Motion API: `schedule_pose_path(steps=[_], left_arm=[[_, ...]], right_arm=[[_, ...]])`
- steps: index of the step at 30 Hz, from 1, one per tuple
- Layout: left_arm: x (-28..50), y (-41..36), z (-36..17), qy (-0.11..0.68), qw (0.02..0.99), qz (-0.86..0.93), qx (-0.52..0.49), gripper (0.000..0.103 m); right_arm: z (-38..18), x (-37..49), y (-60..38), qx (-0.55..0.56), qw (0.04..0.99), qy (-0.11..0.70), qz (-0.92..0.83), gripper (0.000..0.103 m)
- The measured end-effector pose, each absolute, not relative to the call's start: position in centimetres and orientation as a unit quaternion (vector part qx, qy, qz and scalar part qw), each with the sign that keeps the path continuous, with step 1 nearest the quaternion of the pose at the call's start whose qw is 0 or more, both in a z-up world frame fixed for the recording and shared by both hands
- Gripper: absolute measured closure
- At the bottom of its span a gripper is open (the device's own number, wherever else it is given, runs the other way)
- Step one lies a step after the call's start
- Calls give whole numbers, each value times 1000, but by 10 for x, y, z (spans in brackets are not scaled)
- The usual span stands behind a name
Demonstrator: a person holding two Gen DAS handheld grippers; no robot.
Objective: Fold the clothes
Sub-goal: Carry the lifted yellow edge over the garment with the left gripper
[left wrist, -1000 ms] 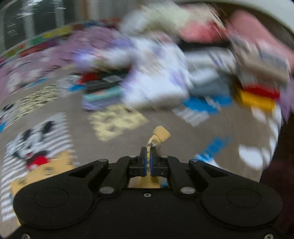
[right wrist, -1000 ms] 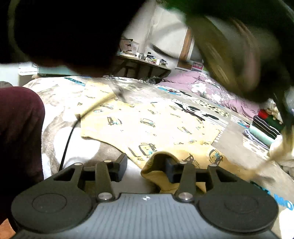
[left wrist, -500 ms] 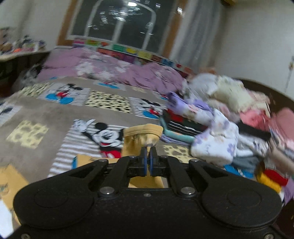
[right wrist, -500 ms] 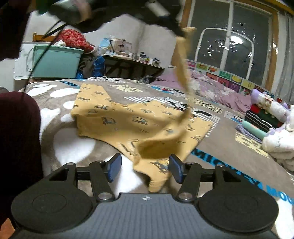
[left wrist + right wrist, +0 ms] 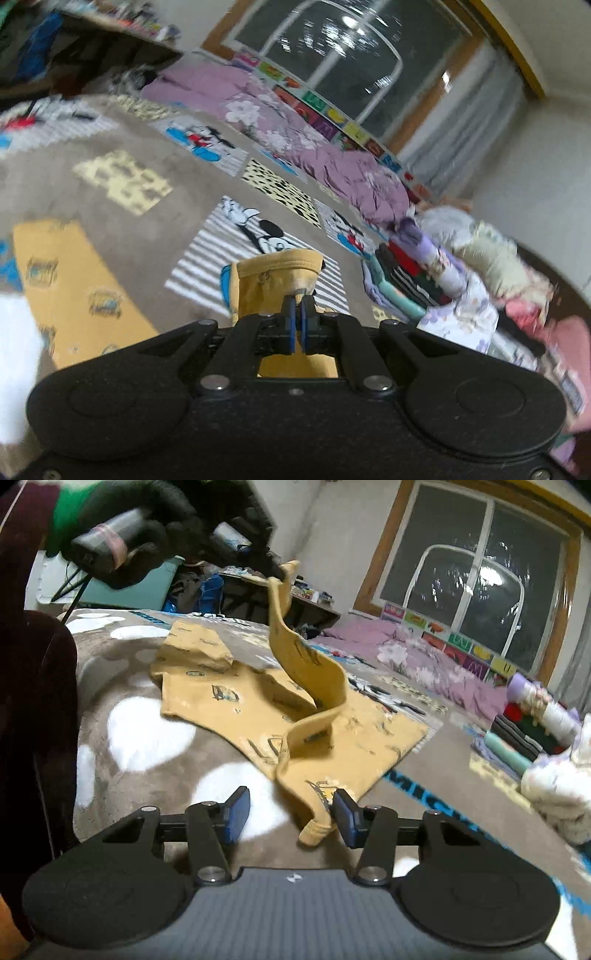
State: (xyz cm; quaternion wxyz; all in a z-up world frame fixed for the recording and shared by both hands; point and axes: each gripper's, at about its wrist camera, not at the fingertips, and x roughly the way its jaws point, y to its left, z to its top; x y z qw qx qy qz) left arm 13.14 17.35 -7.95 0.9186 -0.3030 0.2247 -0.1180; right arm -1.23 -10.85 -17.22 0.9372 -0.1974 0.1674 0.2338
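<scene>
The left gripper [image 5: 295, 308] is closed tight on a sleeve cuff [image 5: 277, 266] of the yellow shirt [image 5: 295, 716], lifted above the blanket [image 5: 155, 775]. The right gripper [image 5: 290, 814] is wide open and grips nothing; the other cuff [image 5: 314, 830] lies between its fingers.

My bed and room around me

A cartoon blanket [image 5: 122, 173] covers my bed; purple bedding [image 5: 314, 147] lies under the dark window [image 5: 476, 546], and a teal bin [image 5: 122, 587] stands by a cluttered desk [image 5: 306, 594].

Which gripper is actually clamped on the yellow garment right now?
The left gripper, shut on the yellow garment and lifting its sleeve; the right gripper is open, its cuff between the fingers.
</scene>
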Motion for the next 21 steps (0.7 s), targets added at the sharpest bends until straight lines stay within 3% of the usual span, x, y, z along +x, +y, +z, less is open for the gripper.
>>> schedule_pose_path(steps=[7, 21], left_arm=[[131, 207, -96, 201, 898, -107, -375, 102], [158, 172, -76, 205, 896, -152, -362, 102]], right_arm=[[-173, -16, -106, -216, 933, 167, 234, 53], [-163, -16, -101, -204, 933, 143, 259, 50]])
